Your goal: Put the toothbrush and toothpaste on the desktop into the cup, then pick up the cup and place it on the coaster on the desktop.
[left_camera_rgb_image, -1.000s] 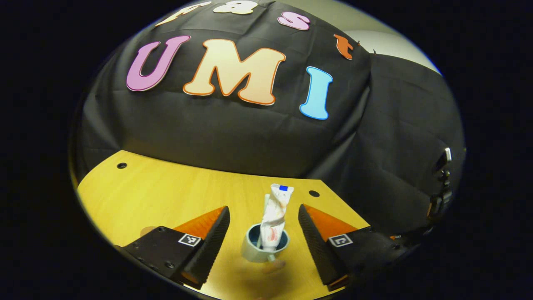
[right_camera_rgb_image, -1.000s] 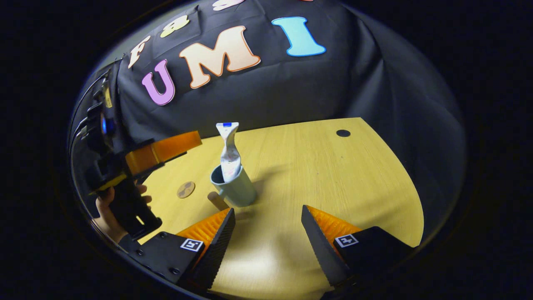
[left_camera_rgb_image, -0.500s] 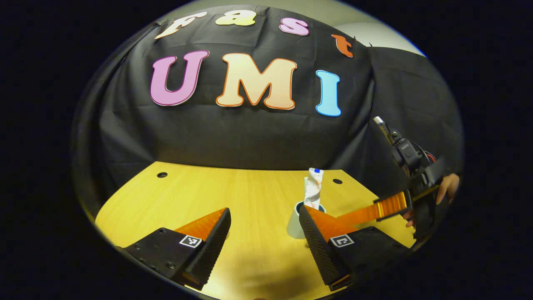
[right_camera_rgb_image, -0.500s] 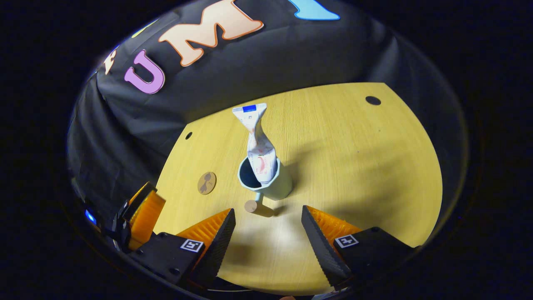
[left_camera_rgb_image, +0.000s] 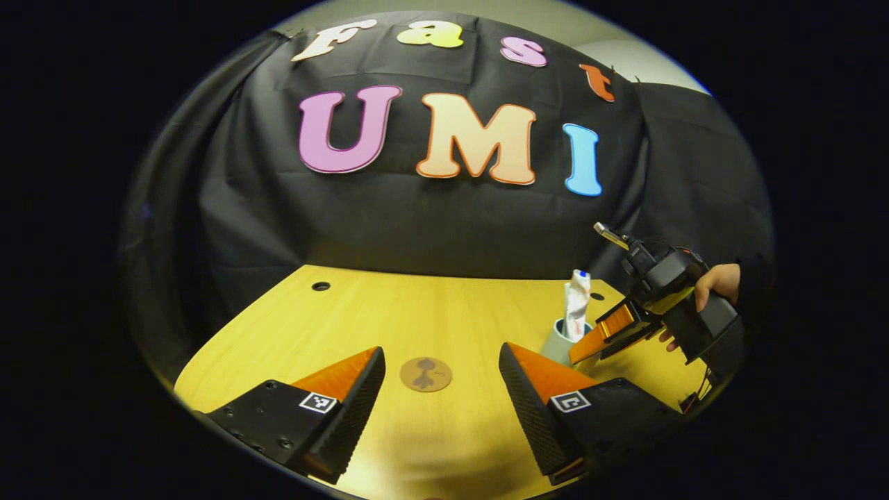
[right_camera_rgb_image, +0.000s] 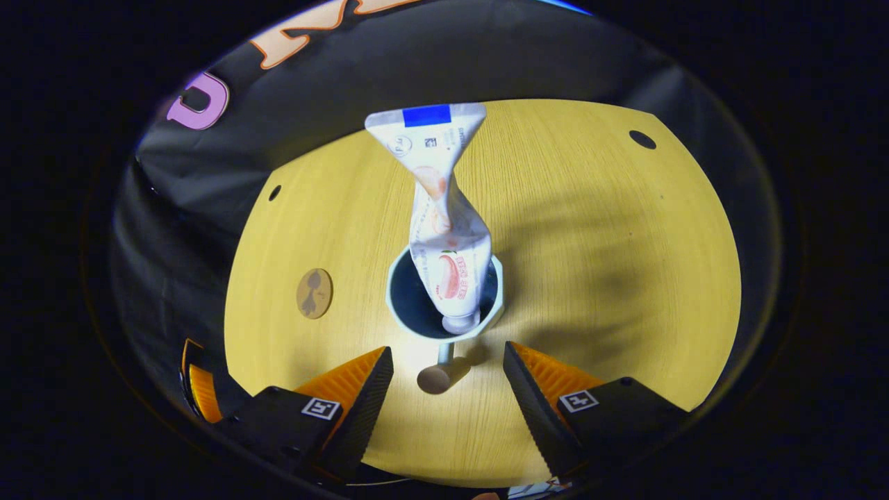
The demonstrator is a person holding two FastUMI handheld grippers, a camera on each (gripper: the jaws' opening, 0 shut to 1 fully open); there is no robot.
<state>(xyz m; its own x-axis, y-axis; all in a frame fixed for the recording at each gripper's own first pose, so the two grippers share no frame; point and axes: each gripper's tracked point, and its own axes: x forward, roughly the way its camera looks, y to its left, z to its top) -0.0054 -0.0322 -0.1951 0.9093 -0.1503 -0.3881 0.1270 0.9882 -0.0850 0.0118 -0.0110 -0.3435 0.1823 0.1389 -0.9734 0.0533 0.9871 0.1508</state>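
Right gripper view: crumpled toothpaste (right_camera_rgb_image: 448,236) in cup (right_camera_rgb_image: 494,311) | wooden desktop (right_camera_rgb_image: 611,278) | both grippers' jaws released

wood desktop (right_camera_rgb_image: 597,229), light grain, round holes (right_camera_rgb_image: 642,139) near far edge left and right; black cloth wall (left_camera_rgb_image: 389,222) draped behind it

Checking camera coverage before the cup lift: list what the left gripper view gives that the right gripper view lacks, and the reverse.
Left gripper view: a hand holding the right tongs, open beside the cup, seen from the side. Right gripper view: the cup's dark inside, its handle between the open tongs, the tube standing cap down. Both: cup, tube, coaster, desk.
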